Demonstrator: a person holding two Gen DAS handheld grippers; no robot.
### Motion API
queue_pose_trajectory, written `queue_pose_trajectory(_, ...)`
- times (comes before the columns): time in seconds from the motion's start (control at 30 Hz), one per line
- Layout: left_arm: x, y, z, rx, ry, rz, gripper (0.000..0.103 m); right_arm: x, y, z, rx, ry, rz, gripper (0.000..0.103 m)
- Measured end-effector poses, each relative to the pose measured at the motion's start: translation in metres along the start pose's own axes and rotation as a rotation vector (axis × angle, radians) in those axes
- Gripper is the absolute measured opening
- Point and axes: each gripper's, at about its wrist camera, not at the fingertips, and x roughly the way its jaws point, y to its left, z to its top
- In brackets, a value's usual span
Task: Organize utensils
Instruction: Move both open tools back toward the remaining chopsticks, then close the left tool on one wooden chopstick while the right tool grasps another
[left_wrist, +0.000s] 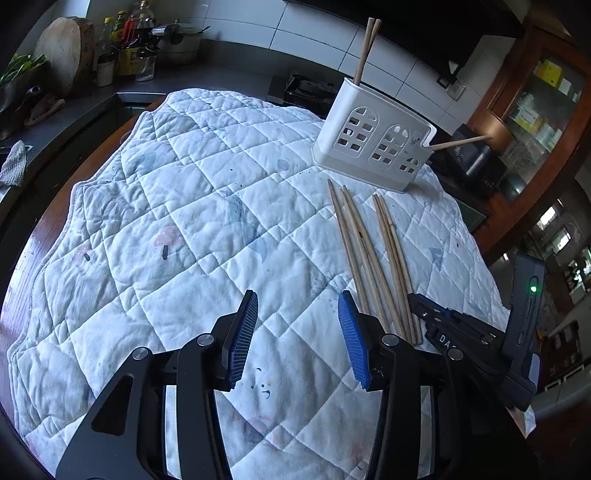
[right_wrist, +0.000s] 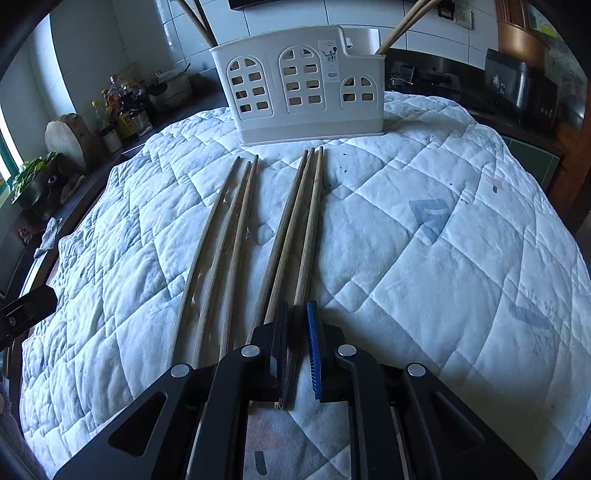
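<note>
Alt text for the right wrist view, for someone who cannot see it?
The right gripper is shut on chopsticks lying on a quilted cloth. More chopsticks lie left; a white utensil holder stands behind.

right gripper (right_wrist: 298, 332) clamping one chopstick (right_wrist: 309, 236), white holder (right_wrist: 295, 85) beyond, quilted cloth (right_wrist: 424, 229)

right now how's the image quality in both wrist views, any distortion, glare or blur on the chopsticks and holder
Left wrist view: strong fisheye bend with dark corners; the chopsticks and white holder are sharp, the cabinet glass behind looks washed out. Right wrist view: the same bend bows the left chopsticks outward; the quilt is evenly lit with no harsh glare, and the holder is crisp.
</note>
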Motion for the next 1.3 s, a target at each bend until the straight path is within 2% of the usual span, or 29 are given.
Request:
queue_pose_trajectory(0.23,0.012,-0.021,-0.009,0.039,0.031,-0.023,0.045,-0.010,-0.009,-0.002,0.024,-0.031,0.033,0.008)
queue_pose_trajectory(0.57,0.049,-0.054,-0.015,0.071,0.081,-0.035,0.043,-0.066,-0.019,0.004,-0.035,-0.170,0.030,0.007)
queue_pose_trajectory(0.63,0.057,-0.059,-0.013,0.074,0.087,-0.033,0.032,-0.075,-0.023,0.007,-0.037,-0.192,0.038,0.007)
queue_pose_trajectory(0.83,0.077,-0.060,-0.008,0.046,0.102,-0.016,0.017,-0.093,-0.032,0.013,-0.048,-0.233,0.047,0.007)
queue_pose_trajectory(1.0,0.090,-0.061,-0.008,0.037,0.115,-0.003,0.016,-0.100,-0.036,0.019,-0.062,-0.250,0.045,0.007)
queue_pose_trajectory(1.1,0.093,-0.061,-0.006,0.039,0.109,0.013,0.011,-0.103,-0.034,0.022,-0.077,-0.256,0.044,0.007)
queue_pose_trajectory(1.13,0.093,-0.062,-0.005,0.043,0.111,0.021,0.008,-0.105,-0.033,0.022,-0.081,-0.259,0.044,0.007)
queue_pose_trajectory(1.3,0.083,-0.065,0.000,0.088,0.090,0.049,0.006,-0.115,-0.030,0.026,-0.099,-0.276,0.039,0.007)
